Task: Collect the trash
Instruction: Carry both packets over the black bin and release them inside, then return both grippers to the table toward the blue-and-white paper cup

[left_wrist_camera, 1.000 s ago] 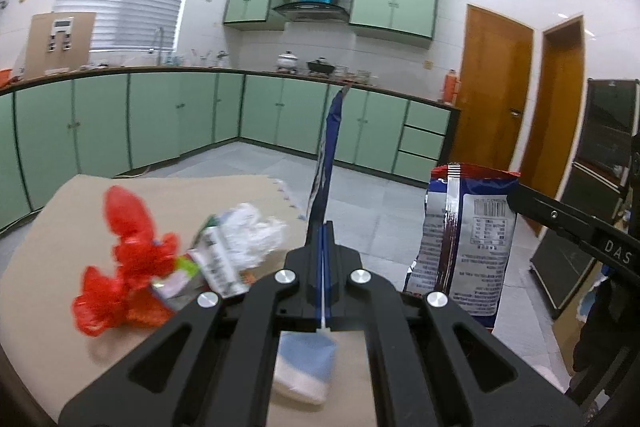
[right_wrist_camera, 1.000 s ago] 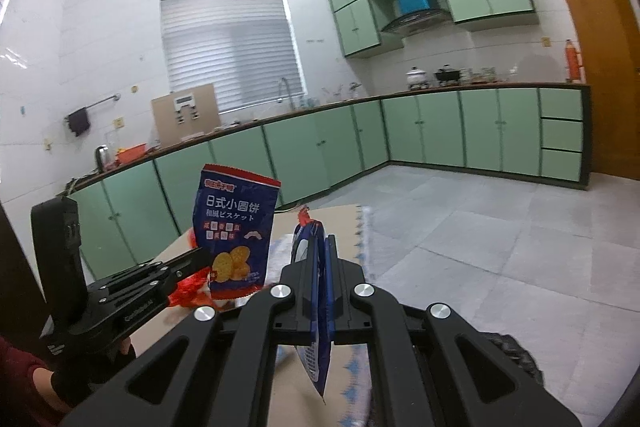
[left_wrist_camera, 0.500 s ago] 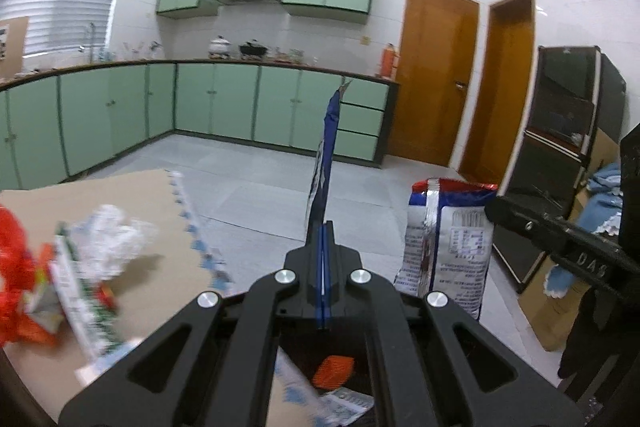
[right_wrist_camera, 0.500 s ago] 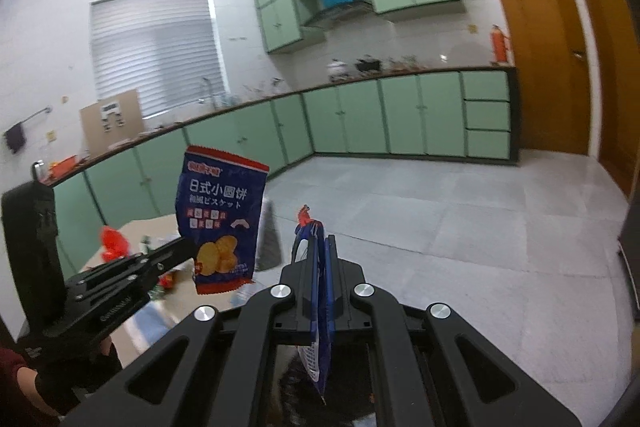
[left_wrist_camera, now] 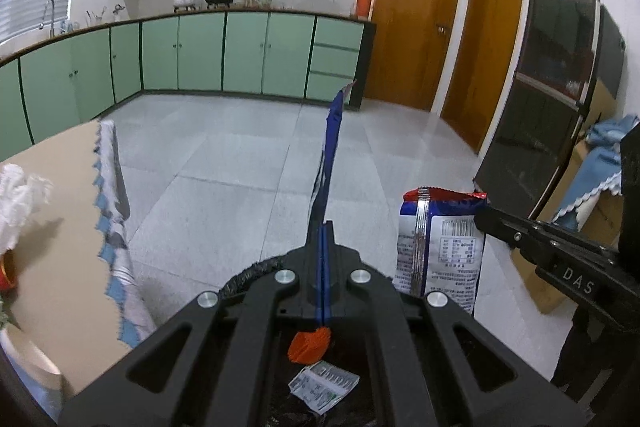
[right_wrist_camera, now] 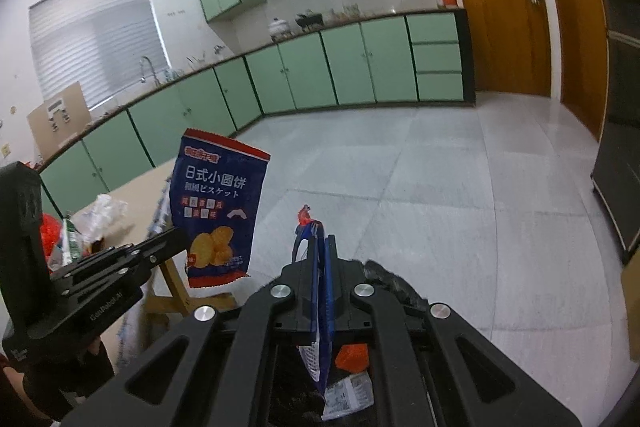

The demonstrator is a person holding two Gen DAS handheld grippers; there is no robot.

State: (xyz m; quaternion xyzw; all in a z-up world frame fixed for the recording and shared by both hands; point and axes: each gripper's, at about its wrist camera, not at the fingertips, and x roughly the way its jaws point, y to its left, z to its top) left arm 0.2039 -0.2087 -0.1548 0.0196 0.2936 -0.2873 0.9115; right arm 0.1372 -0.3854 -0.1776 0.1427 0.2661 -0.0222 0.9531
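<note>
My left gripper [left_wrist_camera: 325, 227] is shut on a blue snack bag [left_wrist_camera: 330, 147], seen edge-on and standing upright. The right wrist view shows that bag's printed front [right_wrist_camera: 220, 219] held by the left gripper [right_wrist_camera: 180, 239]. My right gripper [right_wrist_camera: 322, 243] is shut on a second blue bag [right_wrist_camera: 318, 307], also edge-on. From the left wrist view its white back with a barcode [left_wrist_camera: 440, 247] hangs at the right gripper [left_wrist_camera: 480, 217]. Under both grippers lies an open black trash bag [left_wrist_camera: 256, 269] with an orange scrap [left_wrist_camera: 310, 345] and a white packet [left_wrist_camera: 324, 385] inside.
A table with a beige cloth [left_wrist_camera: 60, 227] stands at the left, with a crumpled white tissue [left_wrist_camera: 20, 195] and red plastic [right_wrist_camera: 50, 239] on it. Grey tiled floor [left_wrist_camera: 240, 167] lies ahead. A dark cabinet [left_wrist_camera: 540, 107] and cardboard boxes [left_wrist_camera: 592, 163] stand at the right.
Both grippers swung right, away from the table, and sank with their bags. The table trash slid off to the left and the black trash bag came into view below.
</note>
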